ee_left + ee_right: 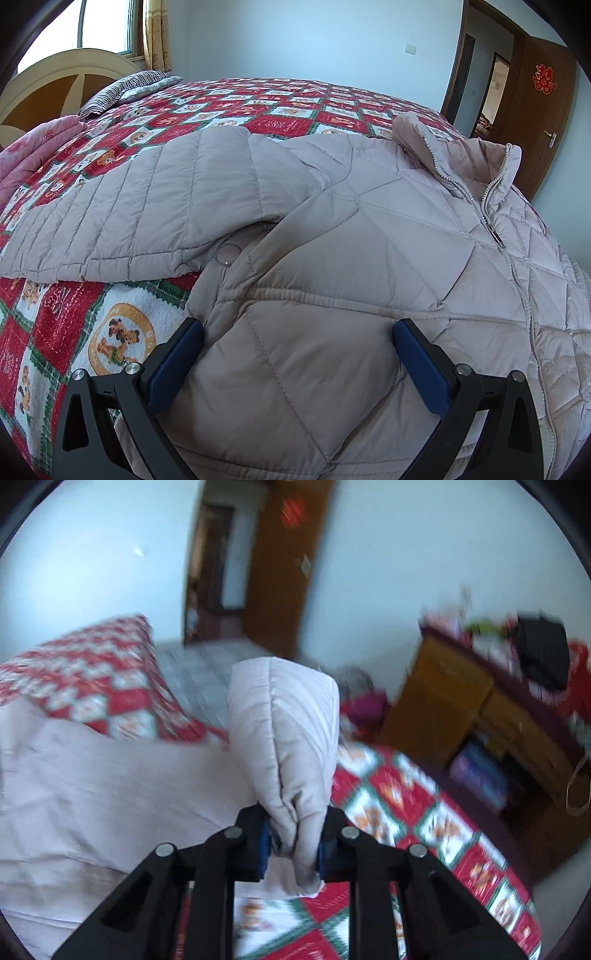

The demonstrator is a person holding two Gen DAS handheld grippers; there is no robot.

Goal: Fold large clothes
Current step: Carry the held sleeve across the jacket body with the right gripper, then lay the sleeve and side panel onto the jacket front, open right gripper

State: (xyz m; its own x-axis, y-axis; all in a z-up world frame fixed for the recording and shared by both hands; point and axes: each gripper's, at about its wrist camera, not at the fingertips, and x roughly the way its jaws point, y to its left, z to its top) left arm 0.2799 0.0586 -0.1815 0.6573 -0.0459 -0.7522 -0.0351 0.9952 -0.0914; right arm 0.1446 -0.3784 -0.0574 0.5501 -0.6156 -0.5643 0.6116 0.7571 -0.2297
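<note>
Padded jacket (pixel 332 236) on the bed (pixel 258 107)
Right gripper (pixel 293 843) pinches its sleeve (pixel 288 731); left gripper (pixel 297 343) stands wide over the jacket.

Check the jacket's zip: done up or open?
Done up: the zip on the jacket is closed nearly to the collar.

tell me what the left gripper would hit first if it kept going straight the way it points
Most likely the pale pink quilted padded jacket directly ahead; the left gripper stands open over its lower front panel, though exact depth is unclear.

One jacket (pixel 332 258), perhaps two pillows (pixel 125 88).
</note>
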